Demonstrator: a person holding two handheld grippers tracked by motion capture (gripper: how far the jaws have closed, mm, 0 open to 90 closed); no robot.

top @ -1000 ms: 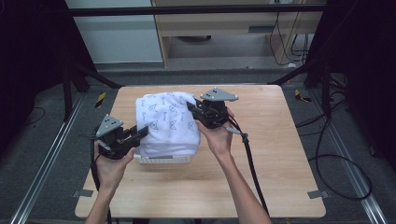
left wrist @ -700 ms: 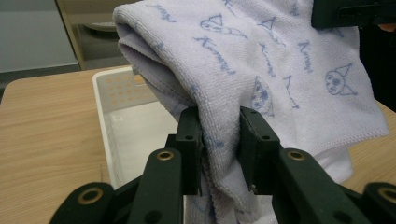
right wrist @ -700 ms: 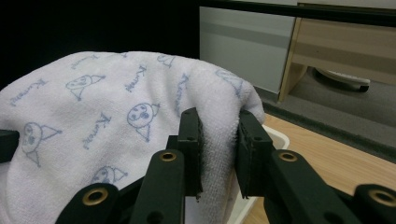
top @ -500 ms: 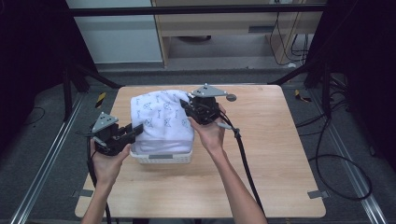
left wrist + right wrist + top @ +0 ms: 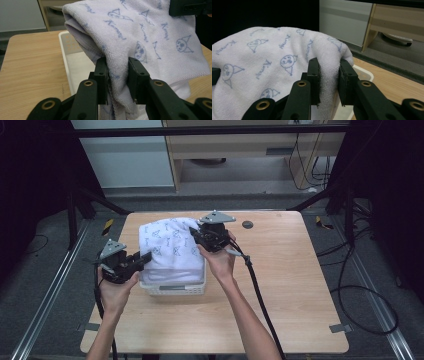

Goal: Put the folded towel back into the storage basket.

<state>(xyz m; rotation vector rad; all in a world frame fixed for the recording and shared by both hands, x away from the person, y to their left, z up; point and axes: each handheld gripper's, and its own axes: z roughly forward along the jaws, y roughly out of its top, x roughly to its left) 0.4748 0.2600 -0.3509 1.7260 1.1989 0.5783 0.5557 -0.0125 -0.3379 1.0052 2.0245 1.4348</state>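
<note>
The left gripper [image 5: 142, 260] has its two black jaws pressed together on a thick fold of the towel [image 5: 172, 247], which bulges up between the pads in the left gripper view, and the right gripper [image 5: 196, 234] is clamped the same way on another bunched edge of that towel, as the right gripper view shows. The towel is white to pale lilac terry cloth, held draped between the two grippers over the white basket [image 5: 175, 289], part of it hanging down into the basket and over its rim. It is printed all over in blue with small cartoon faces wearing pointed hoods and with a slanted handwritten word that looks like "Kuromi", though the letters are too loose to be sure of. The basket is a shallow rectangular plastic one with a slotted wall, and it stands on the wooden table [image 5: 290, 285] toward the left half of the top. The left hand [image 5: 116, 292] and the right hand [image 5: 220, 262] come in from the near edge, and a black cable [image 5: 257, 290] trails from the right gripper back across the wood. A small dark round disc [image 5: 247, 225] lies near the far edge of the table. Around the table are grey floor, metal rails, black curtains at both sides, a pale wooden cabinet [image 5: 240, 145] behind, and loose cables [image 5: 360, 295] on the floor at the right.
</note>
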